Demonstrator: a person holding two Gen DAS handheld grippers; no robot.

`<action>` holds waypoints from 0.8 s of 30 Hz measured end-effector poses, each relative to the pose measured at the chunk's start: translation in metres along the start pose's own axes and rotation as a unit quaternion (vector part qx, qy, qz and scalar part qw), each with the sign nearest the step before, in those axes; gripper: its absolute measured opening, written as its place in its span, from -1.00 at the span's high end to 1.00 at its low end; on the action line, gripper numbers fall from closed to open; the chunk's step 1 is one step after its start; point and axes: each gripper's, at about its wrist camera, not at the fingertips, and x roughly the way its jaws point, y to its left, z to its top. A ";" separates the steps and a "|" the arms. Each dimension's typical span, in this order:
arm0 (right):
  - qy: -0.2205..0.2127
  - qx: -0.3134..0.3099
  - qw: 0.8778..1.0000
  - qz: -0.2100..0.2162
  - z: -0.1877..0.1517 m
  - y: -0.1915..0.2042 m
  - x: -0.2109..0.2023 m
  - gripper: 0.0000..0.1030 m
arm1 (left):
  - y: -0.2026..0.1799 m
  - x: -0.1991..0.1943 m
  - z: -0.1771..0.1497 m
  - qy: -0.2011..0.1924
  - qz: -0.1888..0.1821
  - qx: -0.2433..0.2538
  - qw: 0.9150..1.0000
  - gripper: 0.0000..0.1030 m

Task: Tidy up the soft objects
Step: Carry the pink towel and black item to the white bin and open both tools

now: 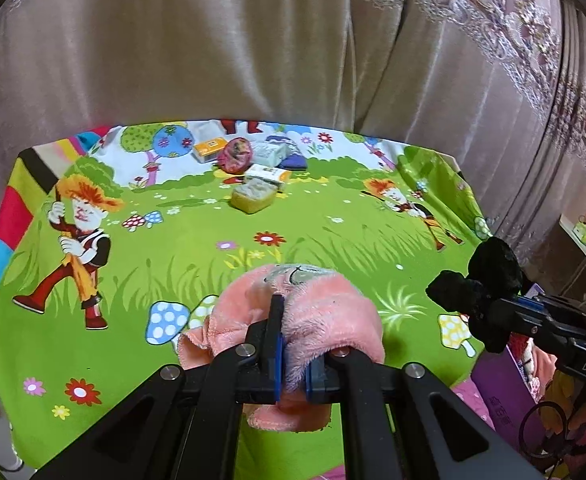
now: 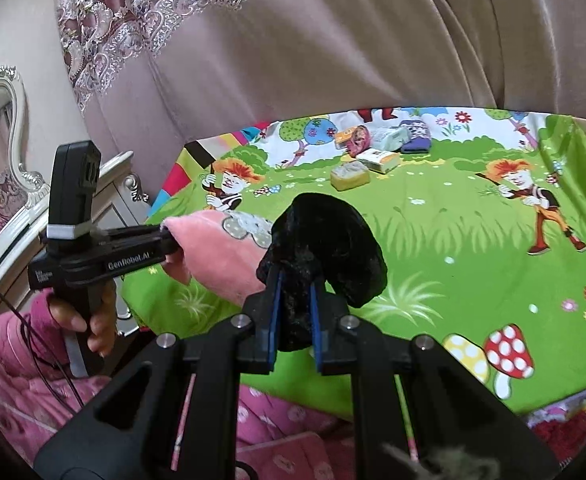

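Left tongs (image 1: 293, 344) clamped narrow on a pink fleece cloth (image 1: 325, 308), bunched between the blue pads (image 1: 279, 364) and held above the near edge of the table (image 1: 213, 240). Right tongs (image 2: 296, 300) pinched on a black fuzzy cloth (image 2: 333, 240), bulging over the tips, also held above the near part of the table. Pink cloth just left of the black one, the two overlapping in the right view; whether touching, cannot tell. Table covered with a bright green cartoon cloth (image 1: 141, 264). At the far edge, well apart from both tongs, a small cluster: orange packet (image 1: 210, 149), round pink pouch (image 1: 235, 155), yellow-green tub (image 1: 252, 197). Beige curtain (image 1: 173, 48) behind.
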 end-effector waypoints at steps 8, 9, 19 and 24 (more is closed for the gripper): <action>-0.006 0.000 1.000 -0.029 -0.011 -0.012 -0.037 0.68 | -0.037 -0.007 0.011 -0.008 -0.026 0.046 0.999 0.85; -0.009 0.002 0.999 -0.033 -0.012 -0.013 -0.042 0.68 | -0.043 -0.008 0.013 -0.010 -0.033 0.053 0.998 0.85; -0.038 0.037 0.995 -0.083 -0.033 -0.032 -0.089 0.68 | -0.100 -0.004 0.025 0.002 -0.080 0.106 0.991 0.85; -0.062 0.065 0.990 -0.109 -0.039 -0.051 -0.114 0.68 | -0.144 -0.001 0.027 0.005 -0.108 0.153 0.982 0.85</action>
